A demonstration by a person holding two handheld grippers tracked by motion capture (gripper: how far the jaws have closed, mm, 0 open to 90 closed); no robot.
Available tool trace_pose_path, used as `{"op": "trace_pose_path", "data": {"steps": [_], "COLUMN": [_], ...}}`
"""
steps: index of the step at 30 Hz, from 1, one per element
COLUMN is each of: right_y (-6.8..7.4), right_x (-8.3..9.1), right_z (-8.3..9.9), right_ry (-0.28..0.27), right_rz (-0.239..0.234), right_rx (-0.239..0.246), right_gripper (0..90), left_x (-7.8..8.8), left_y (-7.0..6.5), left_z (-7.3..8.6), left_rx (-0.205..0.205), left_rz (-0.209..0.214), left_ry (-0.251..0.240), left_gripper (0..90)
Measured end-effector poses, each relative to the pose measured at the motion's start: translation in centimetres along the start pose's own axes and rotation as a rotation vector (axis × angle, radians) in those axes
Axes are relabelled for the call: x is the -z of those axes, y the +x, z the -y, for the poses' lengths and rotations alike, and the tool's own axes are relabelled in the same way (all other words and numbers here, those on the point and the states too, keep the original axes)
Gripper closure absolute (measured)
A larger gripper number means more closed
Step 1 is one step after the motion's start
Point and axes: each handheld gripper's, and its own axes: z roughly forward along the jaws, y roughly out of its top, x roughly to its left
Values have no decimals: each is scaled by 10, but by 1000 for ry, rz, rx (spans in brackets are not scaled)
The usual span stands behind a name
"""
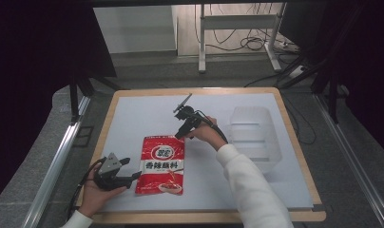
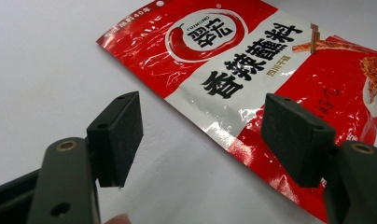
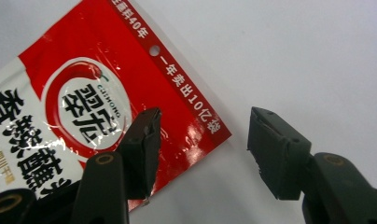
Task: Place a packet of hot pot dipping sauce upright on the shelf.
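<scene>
- Left tongs (image 1: pixel 133 177): near the surface's (image 1: pixel 133 114) near-left corner, jaws spread, nothing between them; they point at the lower left edge of the red packet (image 1: pixel 163 165).
- Red packet (white band with dark characters, pepper emblem): lies flat near the middle of the near edge, somewhat left of centre.
- Right tongs (image 1: pixel 183 134): at the packet's far right corner, jaws spread, one jaw over that corner.
- Clear plastic container (image 1: pixel 254 135): toward the right edge, apart from the packet.
</scene>
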Motion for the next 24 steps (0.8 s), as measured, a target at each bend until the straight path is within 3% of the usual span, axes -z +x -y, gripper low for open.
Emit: {"op": "trace_pose_path", "data": {"steps": [5,11,13,18,20,21,24], "right_y": [-5,-10,-12,-14,-14,-13,-11], "right_x": [-5,-13,-14,-18,-19,-20,-22], "right_z": [-4,-3,-3,-2,-2,-2,-2], "right_ry": [20,47,52,51,59,65,76], "right_rz": [-25,-24,-42,-64,-72,-83,-89], "right_rx": [-9,-11,-30,-21,-18,-22,8], "right_gripper": [478,491,496,502,526,583,649], "left_x": [1,2,1,1,1,1,1], "left_y": [1,0,0,0,0,0,0], "left_z": [-1,-1,-1,-1,-1,-1,-1], "left_rx": [-7,-8,-8,-9,-8,-7,-7], "left_rz": [-3,1,2,3,3,3,3], "left_ry": [2,1,2,5,5,3,1], "left_gripper": [297,297,296,296,297,297,297]}}
